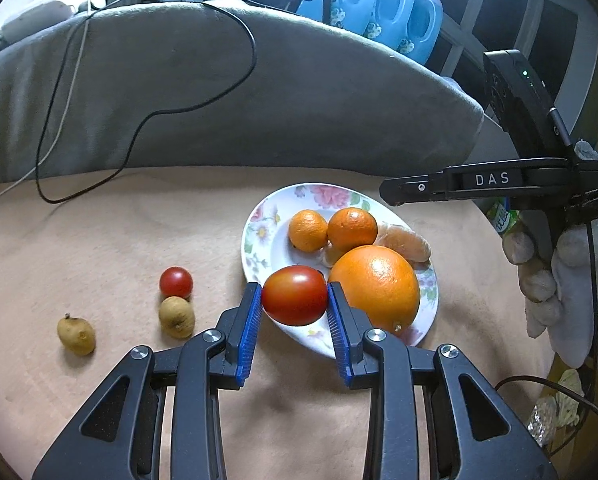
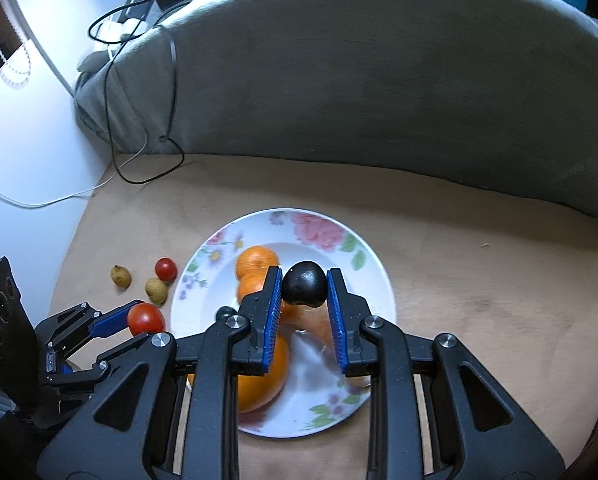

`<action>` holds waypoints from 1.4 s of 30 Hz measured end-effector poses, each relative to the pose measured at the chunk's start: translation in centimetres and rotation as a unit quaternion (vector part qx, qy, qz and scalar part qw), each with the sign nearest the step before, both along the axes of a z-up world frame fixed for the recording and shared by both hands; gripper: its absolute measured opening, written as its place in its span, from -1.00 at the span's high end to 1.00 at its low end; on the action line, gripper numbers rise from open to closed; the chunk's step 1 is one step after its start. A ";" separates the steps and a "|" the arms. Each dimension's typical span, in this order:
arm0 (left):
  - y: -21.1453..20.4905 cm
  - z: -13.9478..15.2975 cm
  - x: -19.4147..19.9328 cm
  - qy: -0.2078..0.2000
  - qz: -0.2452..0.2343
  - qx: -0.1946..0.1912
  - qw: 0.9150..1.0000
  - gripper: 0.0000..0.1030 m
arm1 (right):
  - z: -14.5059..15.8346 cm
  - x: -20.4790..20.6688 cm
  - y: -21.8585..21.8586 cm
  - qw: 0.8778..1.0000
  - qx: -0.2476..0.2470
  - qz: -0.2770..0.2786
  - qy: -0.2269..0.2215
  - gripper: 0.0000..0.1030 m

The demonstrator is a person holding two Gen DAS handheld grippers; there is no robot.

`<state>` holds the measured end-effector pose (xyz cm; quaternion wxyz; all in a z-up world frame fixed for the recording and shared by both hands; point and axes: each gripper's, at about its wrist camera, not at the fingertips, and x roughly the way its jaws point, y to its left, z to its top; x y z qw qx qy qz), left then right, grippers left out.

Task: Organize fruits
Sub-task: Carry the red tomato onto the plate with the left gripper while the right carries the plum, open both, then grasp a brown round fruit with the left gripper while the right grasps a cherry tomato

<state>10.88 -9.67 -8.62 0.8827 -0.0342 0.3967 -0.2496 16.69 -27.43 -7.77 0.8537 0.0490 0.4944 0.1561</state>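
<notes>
My left gripper [image 1: 295, 294] is shut on a red tomato [image 1: 295, 295] at the near-left rim of the flowered plate [image 1: 259, 232]; it also shows in the right wrist view [image 2: 145, 319]. The plate holds a large orange [image 1: 375, 286], two small mandarins [image 1: 351, 228] and a peeled one [image 1: 405, 244]. My right gripper [image 2: 303, 286] is shut on a dark round fruit [image 2: 303, 289] above the plate [image 2: 363, 280]. A small tomato [image 1: 176, 282] and two brown longans [image 1: 176, 317] lie on the table left of the plate.
A grey cushion [image 1: 259, 92] with black and white cables [image 1: 139, 128] runs along the back of the tan table [image 1: 99, 240]. Blue detergent bottles [image 1: 395, 8] stand behind it. The right gripper's body and gloved hand [image 1: 559, 264] are at the right.
</notes>
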 end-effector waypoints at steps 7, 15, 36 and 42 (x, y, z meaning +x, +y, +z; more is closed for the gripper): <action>-0.8 -0.3 0.5 0.003 -0.005 0.005 1.000 0.39 | -0.7 0.4 -0.6 1.000 0.000 0.000 0.007 0.54; -1.3 -0.3 0.5 0.003 -0.009 0.006 1.000 0.39 | -0.8 0.5 -0.3 1.000 -0.005 0.006 0.007 0.54; -1.5 0.1 0.3 -0.007 -0.018 0.005 1.000 -0.04 | -0.1 -0.4 0.7 1.000 -0.009 0.016 -0.019 -0.55; -0.5 0.1 0.2 -0.008 -0.011 0.006 1.000 -0.09 | 0.6 -0.7 1.5 0.999 -0.006 0.032 -0.033 -0.63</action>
